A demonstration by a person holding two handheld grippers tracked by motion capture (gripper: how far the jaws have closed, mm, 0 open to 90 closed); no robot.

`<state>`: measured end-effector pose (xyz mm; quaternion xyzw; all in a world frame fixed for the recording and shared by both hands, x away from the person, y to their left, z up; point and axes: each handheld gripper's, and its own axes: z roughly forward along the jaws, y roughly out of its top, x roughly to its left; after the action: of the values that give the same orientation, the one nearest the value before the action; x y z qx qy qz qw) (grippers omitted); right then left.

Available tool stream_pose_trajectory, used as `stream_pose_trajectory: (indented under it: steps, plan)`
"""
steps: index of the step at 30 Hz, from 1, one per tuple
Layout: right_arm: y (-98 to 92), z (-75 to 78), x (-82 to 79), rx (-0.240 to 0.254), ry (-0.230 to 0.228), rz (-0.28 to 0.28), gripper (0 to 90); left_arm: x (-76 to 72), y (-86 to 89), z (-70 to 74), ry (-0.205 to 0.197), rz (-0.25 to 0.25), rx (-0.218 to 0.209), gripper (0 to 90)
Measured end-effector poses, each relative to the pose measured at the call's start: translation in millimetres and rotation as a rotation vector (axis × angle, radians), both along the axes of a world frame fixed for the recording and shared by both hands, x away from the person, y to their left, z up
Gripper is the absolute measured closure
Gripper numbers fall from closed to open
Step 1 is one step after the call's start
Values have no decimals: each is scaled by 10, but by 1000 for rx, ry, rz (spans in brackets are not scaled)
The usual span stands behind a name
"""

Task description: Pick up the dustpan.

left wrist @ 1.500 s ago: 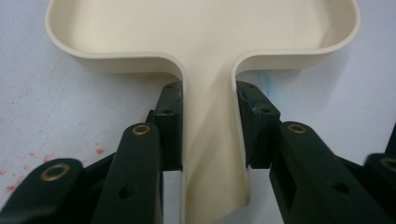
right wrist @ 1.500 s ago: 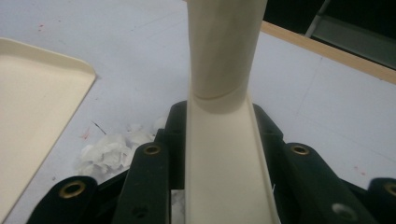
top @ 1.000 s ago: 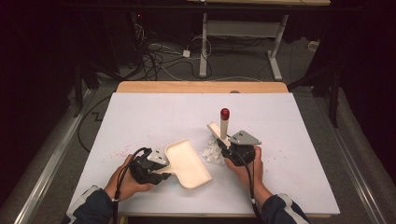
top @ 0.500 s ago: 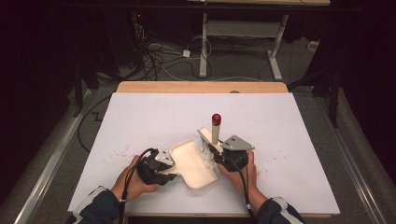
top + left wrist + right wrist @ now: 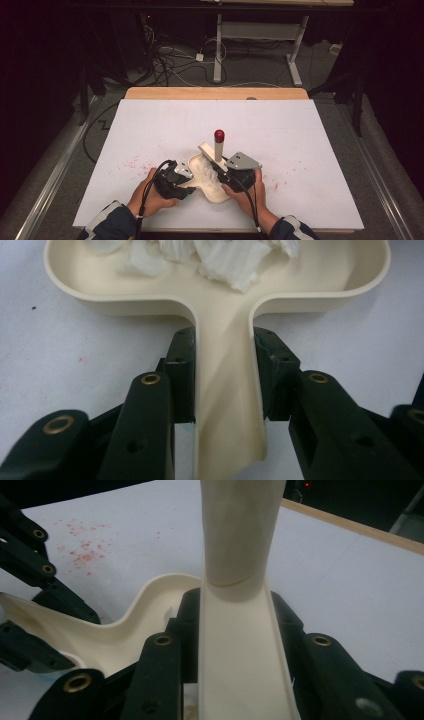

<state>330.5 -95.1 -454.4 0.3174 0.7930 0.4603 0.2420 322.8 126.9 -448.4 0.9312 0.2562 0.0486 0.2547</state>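
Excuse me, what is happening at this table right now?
A person is sweeping up white paper scraps on a white table. The left gripper is shut on the handle of a cream dustpan, which lies flat and already holds the scraps. The right gripper is shut on the cream handle of a small brush with a red tip, held at the pan's edge. Red crumbs lie scattered nearby.

Dark room; cables (image 5: 165,60) on grey floor (image 5: 260,70) behind table (image 5: 300,130).
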Motion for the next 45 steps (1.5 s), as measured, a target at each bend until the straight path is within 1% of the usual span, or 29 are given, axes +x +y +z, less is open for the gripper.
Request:
stream_pose_trajectory:
  steps: [4, 7, 9, 11, 14, 16, 19, 25, 26, 28, 30, 33, 36, 37, 38, 43, 45]
  plan:
    - [44, 25, -35, 1, 0, 17, 672, -2, 0, -1, -1, 0, -1, 638]
    - [45, 63, -48, -9, -28, 20, 673, -3, 1, -7, -1, -1, 1, 638]
    - [18, 94, -48, -2, -30, 17, 673, -3, 0, -12, -1, -1, 1, 638]
    - [-16, 133, -44, 13, -24, 13, 673, 0, 2, -17, -1, -1, 2, 638]
    - [-81, 205, -37, 33, -34, 14, 673, 0, 2, -23, -3, -2, 2, 638]
    - [-135, 253, -27, 57, -25, 13, 673, 2, 1, -25, -3, -3, 6, 638]
    - [-219, 310, -8, 67, -31, 7, 673, 3, 2, -30, -4, -1, 6, 638]
    - [-374, 360, 52, 89, -29, -34, 673, 8, 3, -37, -4, -3, 11, 638]
    - [-393, 360, 62, 92, -21, -37, 673, 10, 4, -39, -3, -4, 12, 638]
    - [-422, 352, 82, 86, -21, -48, 673, 11, 5, -42, -1, -5, 13, 638]
    - [-452, 326, 111, 78, -11, -54, 673, 9, 8, -41, -2, -5, 13, 638]
    - [-507, 271, 171, 73, 19, -71, 673, 13, 11, -49, 1, -4, 15, 638]
    - [-555, 223, 232, 52, 29, -93, 673, 14, 16, -51, 2, -4, 16, 638]
    - [-571, 208, 247, 56, 45, -101, 673, 14, 17, -52, 2, -4, 15, 638]
    - [-588, 194, 264, 53, 51, -106, 673, 15, 19, -51, 3, -4, 17, 638]
    - [-607, 143, 310, 22, 47, -139, 673, 19, 17, -59, 7, -4, 19, 638]
    - [-601, 99, 341, 2, 50, -141, 673, 18, 17, -57, 8, -6, 20, 638]
